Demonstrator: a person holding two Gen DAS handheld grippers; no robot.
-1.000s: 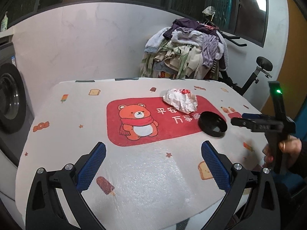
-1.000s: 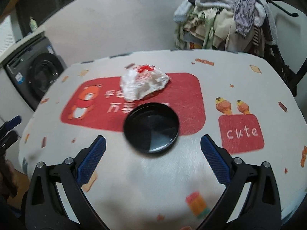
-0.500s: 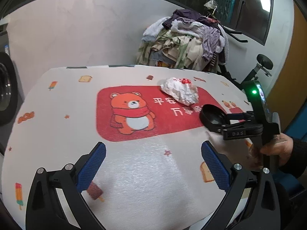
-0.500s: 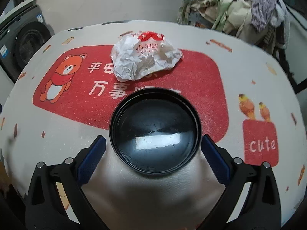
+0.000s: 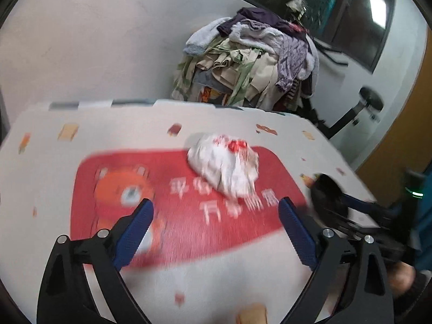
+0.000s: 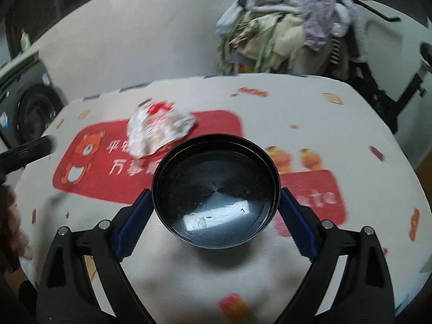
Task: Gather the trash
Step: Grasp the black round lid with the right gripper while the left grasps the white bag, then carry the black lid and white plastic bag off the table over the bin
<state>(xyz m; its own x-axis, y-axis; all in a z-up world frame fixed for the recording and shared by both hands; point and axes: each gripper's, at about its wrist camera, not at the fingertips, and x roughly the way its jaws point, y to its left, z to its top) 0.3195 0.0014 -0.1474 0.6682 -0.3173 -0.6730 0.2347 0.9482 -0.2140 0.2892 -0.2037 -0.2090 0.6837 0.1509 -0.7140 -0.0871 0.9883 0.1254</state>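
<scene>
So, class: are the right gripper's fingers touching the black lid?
Touching. The right wrist view shows both fingers pressed against opposite sides of the black lid.

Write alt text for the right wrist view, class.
The right gripper clamps a round black lid between its blue pads, above a cartoon-print tablecloth. A crumpled white wrapper lies beyond it.

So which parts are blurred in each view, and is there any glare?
Left wrist view: the tabletop print and crumpled wrapper smear with motion, while the left tool stays sharp. Right wrist view: milder blur on the wrapper; the black lid is sharp, with a bright reflection inside.
</scene>
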